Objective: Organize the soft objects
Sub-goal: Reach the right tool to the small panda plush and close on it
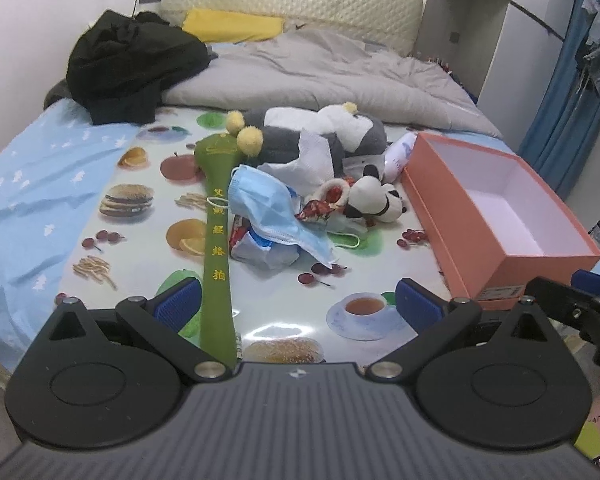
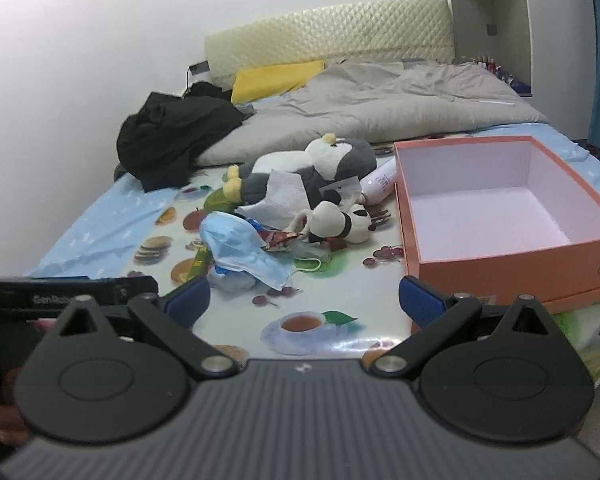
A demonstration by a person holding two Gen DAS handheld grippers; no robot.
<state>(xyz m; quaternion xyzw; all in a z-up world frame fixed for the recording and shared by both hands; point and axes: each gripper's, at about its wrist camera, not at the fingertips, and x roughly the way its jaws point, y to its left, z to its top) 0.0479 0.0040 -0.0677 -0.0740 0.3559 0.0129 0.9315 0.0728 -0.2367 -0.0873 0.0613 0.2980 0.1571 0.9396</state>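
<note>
Both claws gape empty: the left claw (image 1: pixel 298 300) has the green massage stick (image 1: pixel 217 240) by its left finger, running lengthwise toward the bed's headboard; the right claw (image 2: pixel 304 300) nears the orange box (image 2: pixel 500 268).

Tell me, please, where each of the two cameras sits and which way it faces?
Left wrist: on the left gripper, facing up the bed toward the headboard, the green massage stick running between its open fingers; the right gripper and fingertips show at right.
Right wrist: on the right gripper, same heading but further right, nearer the orange box; the left gripper shows at left.
Shared: blue mask, panda plush, box.
</note>
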